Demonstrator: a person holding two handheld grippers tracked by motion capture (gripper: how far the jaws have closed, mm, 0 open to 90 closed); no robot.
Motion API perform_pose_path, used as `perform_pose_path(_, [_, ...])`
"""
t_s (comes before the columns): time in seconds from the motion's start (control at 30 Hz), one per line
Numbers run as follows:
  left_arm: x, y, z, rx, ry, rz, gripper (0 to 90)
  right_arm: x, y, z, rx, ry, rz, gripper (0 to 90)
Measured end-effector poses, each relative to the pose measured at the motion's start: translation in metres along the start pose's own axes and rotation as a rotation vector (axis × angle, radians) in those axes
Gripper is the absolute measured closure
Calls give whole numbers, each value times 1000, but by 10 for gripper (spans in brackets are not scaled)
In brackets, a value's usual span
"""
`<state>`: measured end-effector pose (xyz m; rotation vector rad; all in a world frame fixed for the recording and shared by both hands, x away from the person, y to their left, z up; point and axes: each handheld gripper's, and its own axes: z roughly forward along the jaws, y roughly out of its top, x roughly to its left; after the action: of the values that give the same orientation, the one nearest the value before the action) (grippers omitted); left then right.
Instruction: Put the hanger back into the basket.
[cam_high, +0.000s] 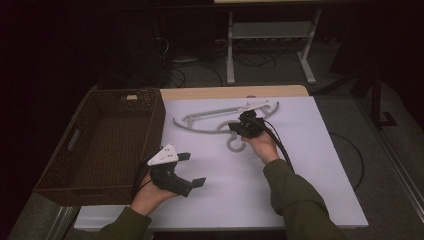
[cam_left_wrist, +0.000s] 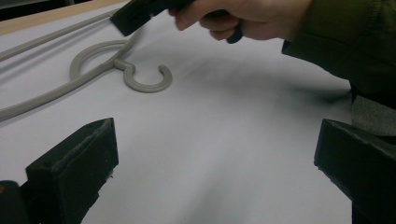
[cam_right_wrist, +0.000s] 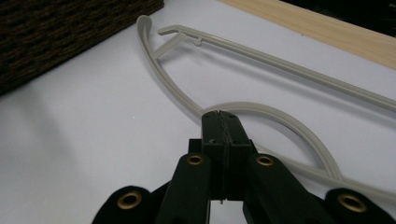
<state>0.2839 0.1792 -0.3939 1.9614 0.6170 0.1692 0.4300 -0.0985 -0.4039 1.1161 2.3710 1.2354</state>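
Hanger (cam_high: 220, 120) flat on sheet, just right of basket (cam_high: 100, 145), long axis crosswise, hook toward person. Right gripper (cam_right_wrist: 223, 122) closed at hanger's neck loop, maybe pinching nothing; left gripper (cam_high: 192, 170) open, farther off near basket.

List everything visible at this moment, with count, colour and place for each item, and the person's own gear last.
Hanger: one, grey plastic, flat on the white sheet near the table's far edge, hook toward the person.
Basket: one, dark brown wicker, on the table's left side, its inside too dark to tell the contents.
White sheet: one, covers most of the tabletop.
Table: one, light wood edge showing beyond the sheet.
Frame legs: white metal, on the floor beyond the table, with cables.
Left gripper: black, jaws open, above the sheet beside the basket.
Right gripper: black, jaws shut together, tips at the hanger's neck loop.
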Motion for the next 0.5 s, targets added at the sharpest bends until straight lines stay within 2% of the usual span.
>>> perform_pose_path(0.07, [0,0,0,3,-2,0,0,1,2,6,3,0,11,891])
perform_pose_path(0.1, [0,0,0,-1,-3,-2,0,-1,5,15,16,-7,2,892])
perform_pose_path(0.23, [0,0,0,-6,-4,-9,0,-4,9,26,34,-19,20,892])
perform_pose_path(0.3, [-1,0,0,-18,-5,-19,0,-9,12,37,60,-33,23,892])
perform_pose_path(0.4, [0,0,-1,-15,-2,-17,0,-11,12,42,80,-39,32,892])
perform_pose_path(0.5, [1,0,-1,-16,-3,-3,0,-15,12,52,122,-61,28,892])
